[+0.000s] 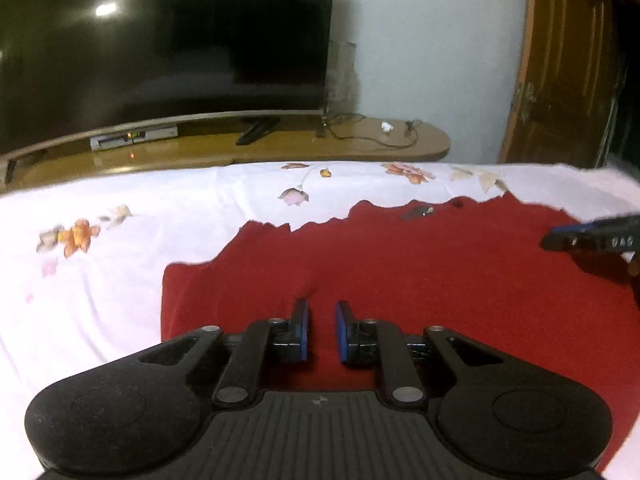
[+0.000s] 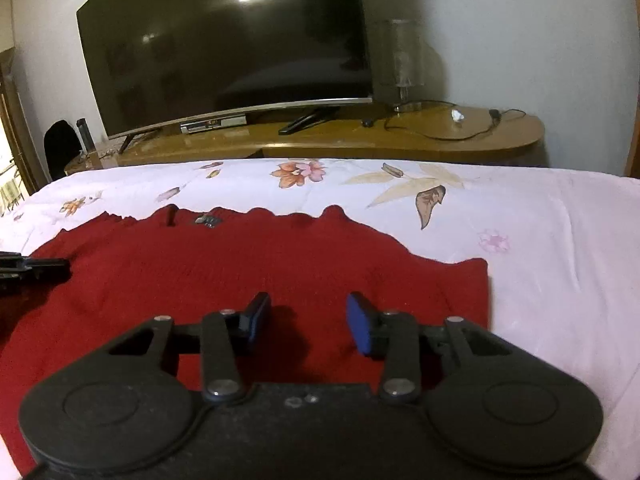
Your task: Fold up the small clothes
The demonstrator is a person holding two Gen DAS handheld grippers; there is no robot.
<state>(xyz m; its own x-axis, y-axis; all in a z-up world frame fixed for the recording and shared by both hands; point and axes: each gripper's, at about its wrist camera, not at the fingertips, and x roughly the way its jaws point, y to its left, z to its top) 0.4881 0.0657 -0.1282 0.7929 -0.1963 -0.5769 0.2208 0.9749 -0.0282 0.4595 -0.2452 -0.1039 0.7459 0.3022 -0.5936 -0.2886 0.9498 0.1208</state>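
Your left claw (image 1: 321, 312) hovers over the red garment (image 1: 420, 272) with its pads a narrow gap apart and nothing between them, while your right claw (image 2: 307, 307) stands wider over the same cloth, also empty. The garment lies spread flat on the flowered bedsheet (image 2: 540, 240), its near part hidden under both claw bodies. A small dark item (image 2: 208, 221) near its wavy far edge is too blurred to name.

Two close forward wrist views, shared garment (image 1: 400, 264)
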